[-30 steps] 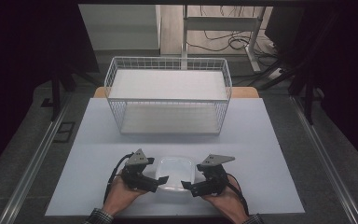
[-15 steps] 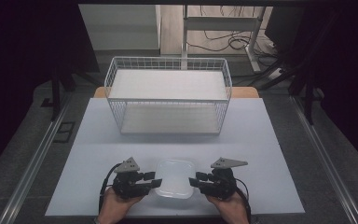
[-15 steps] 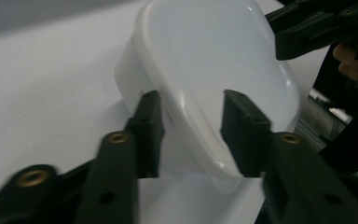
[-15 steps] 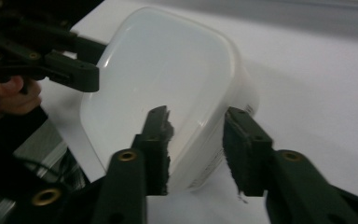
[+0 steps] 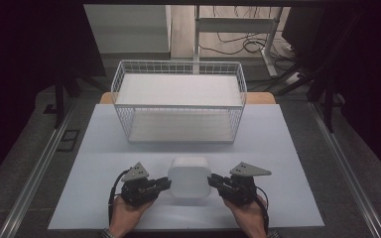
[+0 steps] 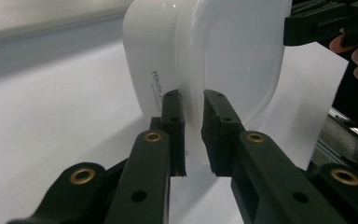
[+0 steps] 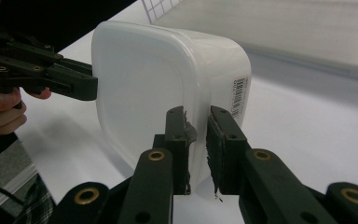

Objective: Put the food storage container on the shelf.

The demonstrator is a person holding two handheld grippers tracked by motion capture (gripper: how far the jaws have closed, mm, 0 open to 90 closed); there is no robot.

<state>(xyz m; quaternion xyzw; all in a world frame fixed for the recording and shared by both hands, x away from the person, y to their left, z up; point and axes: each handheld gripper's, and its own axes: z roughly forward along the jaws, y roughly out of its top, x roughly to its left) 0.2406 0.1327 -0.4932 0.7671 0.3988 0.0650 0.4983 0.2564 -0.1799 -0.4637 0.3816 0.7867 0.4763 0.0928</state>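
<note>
A white plastic container (image 5: 188, 177) with a translucent lid is held tipped on its side between both grippers, lid toward the person. My left gripper (image 5: 164, 185) is shut on its left rim and my right gripper (image 5: 212, 181) on its right rim. In the left gripper view the jaws pinch the lid's edge (image 6: 193, 126) of the container (image 6: 214, 60), with the other gripper (image 6: 326, 23) at the far side. In the right gripper view the jaws (image 7: 196, 135) clamp the rim of the container (image 7: 168, 88) next to a barcode label (image 7: 238, 95).
A white wire basket (image 5: 178, 124) stands at the back of the white table top (image 5: 278, 148), just beyond the container. The table's front edge is close under the person's hands (image 5: 129, 218). Dark floor and rails flank the table.
The container lay flat between the grippers; now it is tipped up on its side and has shifted away from the person. Both hands have rolled with it.
</note>
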